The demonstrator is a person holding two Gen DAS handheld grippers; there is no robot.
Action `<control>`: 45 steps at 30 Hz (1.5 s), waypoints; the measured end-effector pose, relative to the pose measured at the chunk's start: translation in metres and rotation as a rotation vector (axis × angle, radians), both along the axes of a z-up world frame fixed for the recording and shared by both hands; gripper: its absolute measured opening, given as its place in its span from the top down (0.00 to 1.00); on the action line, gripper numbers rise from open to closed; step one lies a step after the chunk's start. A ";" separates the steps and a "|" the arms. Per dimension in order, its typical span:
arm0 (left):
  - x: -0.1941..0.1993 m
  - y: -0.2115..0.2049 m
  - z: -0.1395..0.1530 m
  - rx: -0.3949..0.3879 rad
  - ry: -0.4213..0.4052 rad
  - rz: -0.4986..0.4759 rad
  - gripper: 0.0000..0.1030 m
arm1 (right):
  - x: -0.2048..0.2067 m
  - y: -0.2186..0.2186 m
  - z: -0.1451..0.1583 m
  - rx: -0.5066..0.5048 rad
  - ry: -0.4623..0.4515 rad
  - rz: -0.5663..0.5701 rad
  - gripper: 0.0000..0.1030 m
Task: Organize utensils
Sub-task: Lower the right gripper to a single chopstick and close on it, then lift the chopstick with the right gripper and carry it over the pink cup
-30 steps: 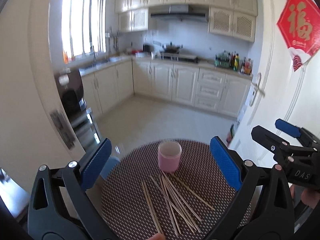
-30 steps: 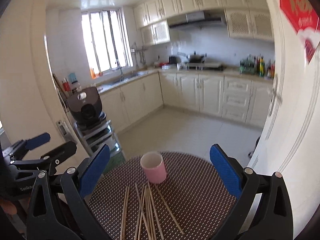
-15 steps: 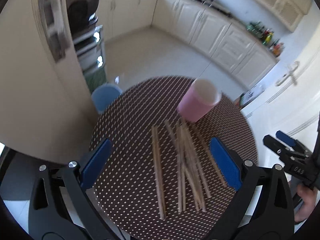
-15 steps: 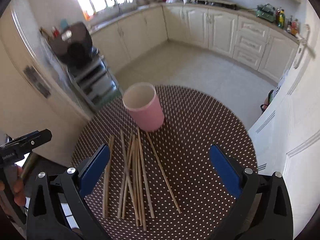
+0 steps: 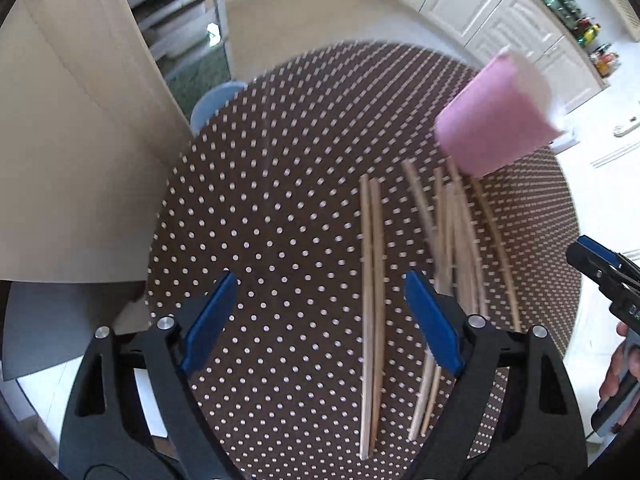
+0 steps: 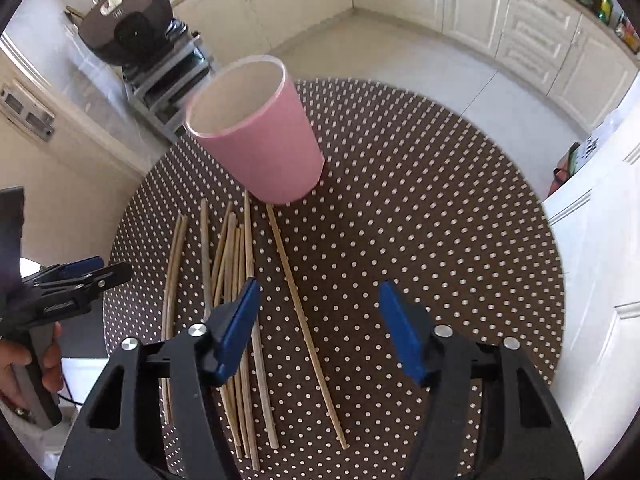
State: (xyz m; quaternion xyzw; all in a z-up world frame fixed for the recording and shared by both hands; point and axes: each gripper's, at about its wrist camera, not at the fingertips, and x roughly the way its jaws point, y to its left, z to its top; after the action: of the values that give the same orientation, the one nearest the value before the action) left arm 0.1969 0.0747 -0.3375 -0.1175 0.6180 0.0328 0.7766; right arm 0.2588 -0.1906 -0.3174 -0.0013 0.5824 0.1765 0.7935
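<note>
Several wooden chopsticks (image 5: 372,280) lie loose on a round brown polka-dot table (image 5: 260,200). An empty pink cup (image 5: 496,116) stands upright just beyond them. My left gripper (image 5: 318,304) is open and empty above the table, left of the chopstick pair. In the right wrist view the cup (image 6: 260,140) stands ahead, the chopsticks (image 6: 240,280) lie fanned below it, and one chopstick (image 6: 300,312) lies apart. My right gripper (image 6: 316,316) is open and empty above that lone chopstick. Each gripper shows at the edge of the other's view.
A blue stool (image 5: 212,100) stands beside the table's far left edge. A metal rack with a dark appliance (image 6: 128,24) stands by the wall. White kitchen cabinets (image 6: 520,32) line the far side. A white door (image 6: 608,280) is close on the right.
Both grippers have tilted down and moved closer over the table. The cup and chopsticks now fill more of each view. Both jaws look narrower than before.
</note>
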 end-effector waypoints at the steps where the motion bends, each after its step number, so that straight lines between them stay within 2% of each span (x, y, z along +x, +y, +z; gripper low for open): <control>1: 0.002 -0.001 -0.005 0.001 0.013 0.002 0.19 | 0.002 0.000 -0.005 0.003 0.015 0.002 0.46; 4: 0.008 -0.004 -0.018 0.029 0.047 -0.007 0.19 | 0.010 0.004 -0.021 0.007 0.050 0.020 0.55; 14: 0.030 -0.015 -0.032 0.118 0.101 -0.039 0.19 | 0.031 0.016 -0.037 0.030 0.087 0.073 0.57; 19: 0.040 -0.021 -0.043 0.091 0.109 -0.042 0.19 | 0.038 0.023 -0.044 0.027 0.091 0.093 0.57; 22: 0.045 -0.029 -0.051 0.128 0.121 -0.069 0.19 | 0.040 0.033 -0.050 0.020 0.094 0.124 0.63; 26: 0.050 -0.027 -0.051 0.113 0.118 -0.066 0.22 | 0.043 0.046 -0.059 0.015 0.101 0.175 0.70; 29: 0.059 -0.021 -0.049 0.112 0.113 -0.073 0.30 | 0.046 0.058 -0.063 -0.013 0.091 0.214 0.72; 32: 0.068 -0.020 -0.045 0.111 0.107 -0.082 0.45 | 0.048 0.069 -0.068 -0.034 0.088 0.239 0.75; 34: 0.070 -0.020 -0.042 0.105 0.103 -0.082 0.60 | 0.051 0.078 -0.069 -0.055 0.083 0.255 0.77; 35: 0.071 -0.021 -0.037 0.101 0.105 -0.077 0.62 | 0.053 0.082 -0.070 -0.068 0.087 0.267 0.78; 38: 0.076 -0.020 -0.033 0.095 0.096 -0.065 0.76 | 0.055 0.096 -0.072 -0.120 0.089 0.299 0.81; 39: 0.077 -0.018 -0.033 0.084 0.091 -0.059 0.89 | 0.056 0.099 -0.072 -0.144 0.086 0.312 0.82; 43: 0.080 -0.007 -0.032 0.044 0.075 -0.033 0.93 | 0.055 0.111 -0.076 -0.173 0.079 0.327 0.93; 45: 0.076 -0.007 -0.033 0.027 0.068 -0.025 0.93 | 0.056 0.113 -0.077 -0.170 0.086 0.327 0.94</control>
State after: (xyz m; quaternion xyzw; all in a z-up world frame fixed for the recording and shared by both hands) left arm 0.2724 0.0678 -0.3705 -0.0983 0.6450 0.0353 0.7570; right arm 0.3153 -0.0779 -0.3947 -0.1554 0.6205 0.2533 0.7258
